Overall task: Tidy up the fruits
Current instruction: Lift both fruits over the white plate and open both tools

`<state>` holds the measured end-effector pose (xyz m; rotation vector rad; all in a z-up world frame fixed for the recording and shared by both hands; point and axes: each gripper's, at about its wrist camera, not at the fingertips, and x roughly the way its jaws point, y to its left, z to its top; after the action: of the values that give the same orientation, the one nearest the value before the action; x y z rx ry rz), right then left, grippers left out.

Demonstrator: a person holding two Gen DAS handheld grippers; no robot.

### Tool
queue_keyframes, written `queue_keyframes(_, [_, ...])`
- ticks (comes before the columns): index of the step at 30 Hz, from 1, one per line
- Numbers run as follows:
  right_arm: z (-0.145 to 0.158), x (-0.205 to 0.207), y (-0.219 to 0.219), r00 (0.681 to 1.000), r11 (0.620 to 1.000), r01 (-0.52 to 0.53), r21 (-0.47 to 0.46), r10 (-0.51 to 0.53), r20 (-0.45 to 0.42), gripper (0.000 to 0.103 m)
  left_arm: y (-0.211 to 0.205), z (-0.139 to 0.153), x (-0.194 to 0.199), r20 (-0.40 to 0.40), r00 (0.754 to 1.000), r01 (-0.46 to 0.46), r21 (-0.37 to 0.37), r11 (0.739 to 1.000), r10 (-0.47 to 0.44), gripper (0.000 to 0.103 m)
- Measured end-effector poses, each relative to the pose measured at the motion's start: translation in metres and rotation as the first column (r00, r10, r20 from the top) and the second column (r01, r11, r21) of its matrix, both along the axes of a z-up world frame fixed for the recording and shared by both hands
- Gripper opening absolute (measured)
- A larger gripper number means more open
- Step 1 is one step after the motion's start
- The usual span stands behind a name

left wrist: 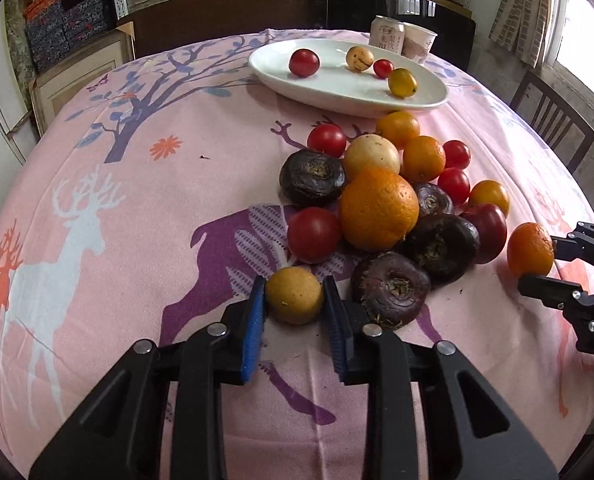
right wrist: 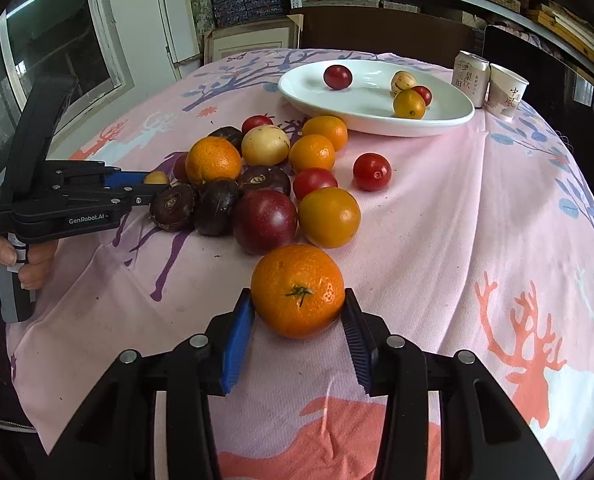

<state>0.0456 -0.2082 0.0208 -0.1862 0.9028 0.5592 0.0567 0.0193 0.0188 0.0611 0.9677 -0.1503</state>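
A small yellow fruit [left wrist: 294,295] lies on the pink tablecloth at the near edge of the fruit pile. My left gripper [left wrist: 295,284] is shut on it, its blue pads pressing both sides. The right wrist view shows that gripper [right wrist: 157,184] at the left, held by a hand. My right gripper [right wrist: 297,294] is shut on an orange mandarin [right wrist: 297,290] that rests on the cloth; the left wrist view shows it [left wrist: 537,262] at the right edge. The pile holds a large orange [left wrist: 379,208], dark water chestnuts [left wrist: 391,290], red tomatoes [left wrist: 314,234] and smaller oranges.
A white oval plate [left wrist: 337,92] stands at the far side with several small fruits in it. A drink can [left wrist: 385,34] and a paper cup [left wrist: 419,42] stand behind it. A wooden chair [left wrist: 553,120] is beyond the table's right edge.
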Motion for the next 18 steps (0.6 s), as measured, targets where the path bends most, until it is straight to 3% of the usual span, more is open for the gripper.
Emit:
queue_keyframes(6, [0.037,0.004,-0.02,0.992,0.996,0.065,0.058,-0.07,0.103,0.045,0.004,0.048,-0.004,0.114,0.993,-0.008,-0.014,1.0,0.009,0.027])
queue_keyframes(11, [0.08,0.022,-0.033,0.955,0.981,0.131,0.14,-0.163,0.25,0.045,-0.013,0.089,0.017,0.238,0.971,0.014,-0.022,1.0,-0.008,0.028])
queue_keyframes(15, [0.092,0.059,-0.027,0.937,0.971,0.154,0.183,-0.202,0.284,0.045,-0.032,0.096,0.059,0.239,0.971,0.002,-0.059,0.998,0.013,0.028])
queue_keyframes(18, [0.079,0.093,-0.017,0.956,0.968,0.164,0.19,-0.203,0.212,0.045,-0.048,0.086,0.09,0.207,0.978,-0.01,-0.055,0.998,0.021,0.028])
